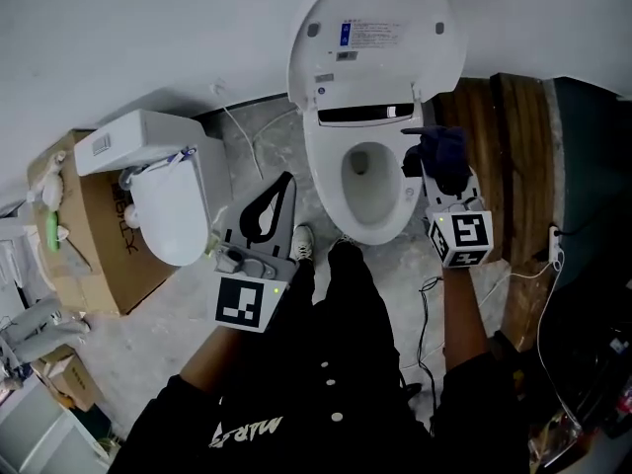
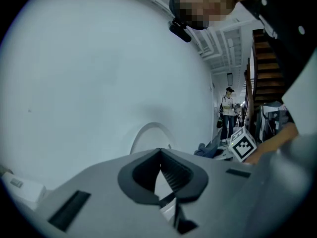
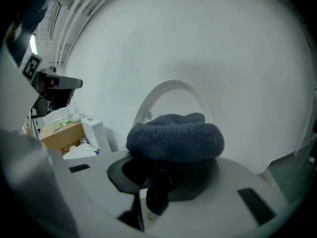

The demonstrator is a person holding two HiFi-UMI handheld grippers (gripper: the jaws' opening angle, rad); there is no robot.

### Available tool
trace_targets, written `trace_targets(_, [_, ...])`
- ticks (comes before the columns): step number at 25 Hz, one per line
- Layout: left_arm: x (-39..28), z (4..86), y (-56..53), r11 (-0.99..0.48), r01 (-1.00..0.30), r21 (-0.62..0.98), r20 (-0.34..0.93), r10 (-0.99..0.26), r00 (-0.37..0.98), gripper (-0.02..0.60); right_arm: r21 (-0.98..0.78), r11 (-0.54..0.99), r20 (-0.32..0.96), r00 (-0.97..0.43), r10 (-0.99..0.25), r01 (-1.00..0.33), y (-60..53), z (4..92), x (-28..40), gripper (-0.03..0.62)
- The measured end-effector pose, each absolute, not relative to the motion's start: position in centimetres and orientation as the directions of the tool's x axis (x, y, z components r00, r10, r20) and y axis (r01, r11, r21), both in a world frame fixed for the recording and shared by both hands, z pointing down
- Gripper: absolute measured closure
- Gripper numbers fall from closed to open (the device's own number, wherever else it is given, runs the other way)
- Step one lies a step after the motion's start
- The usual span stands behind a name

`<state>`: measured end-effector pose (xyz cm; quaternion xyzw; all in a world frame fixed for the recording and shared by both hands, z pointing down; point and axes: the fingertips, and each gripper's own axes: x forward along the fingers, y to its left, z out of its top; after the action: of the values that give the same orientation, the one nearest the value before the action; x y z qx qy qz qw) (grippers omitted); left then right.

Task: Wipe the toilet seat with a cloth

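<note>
Two grippers, one cloth: your right one is loaded beside the seat.
Your right gripper (image 1: 435,169) has its jaws clamped on the bunched dark cloth (image 1: 441,154), with the toilet seat (image 1: 333,180) just left of them. Your left gripper (image 1: 273,205) has its jaws closed on nothing, further left. Lay the cloth flat on the rim, press lightly, and sweep round it.

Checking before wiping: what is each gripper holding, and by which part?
The right gripper pinches the dark cloth by a lower fold, bulk bunched above. The left gripper holds nothing.
</note>
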<state>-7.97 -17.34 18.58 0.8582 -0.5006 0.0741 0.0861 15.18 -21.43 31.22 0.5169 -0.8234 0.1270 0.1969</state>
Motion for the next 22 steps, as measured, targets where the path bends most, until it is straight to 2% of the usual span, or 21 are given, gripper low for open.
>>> trace_targets(12, [-11.0, 9.7, -18.7, -0.445, -0.896, 0.005, 0.035, -0.895, 0.444, 0.572, 0.018, 0.317, 0.141, -0.311, -0.94, -0.948, -18.4, 12.8, 18.5, 0.499])
trace_targets(22, [-13.6, 4.0, -17.3, -0.393, -0.919, -0.035, -0.079, -0.916, 0.394, 0.572, 0.018, 0.232, -0.032, -0.233, -0.972, -0.972, -14.2, 5.1, 20.7, 0.5])
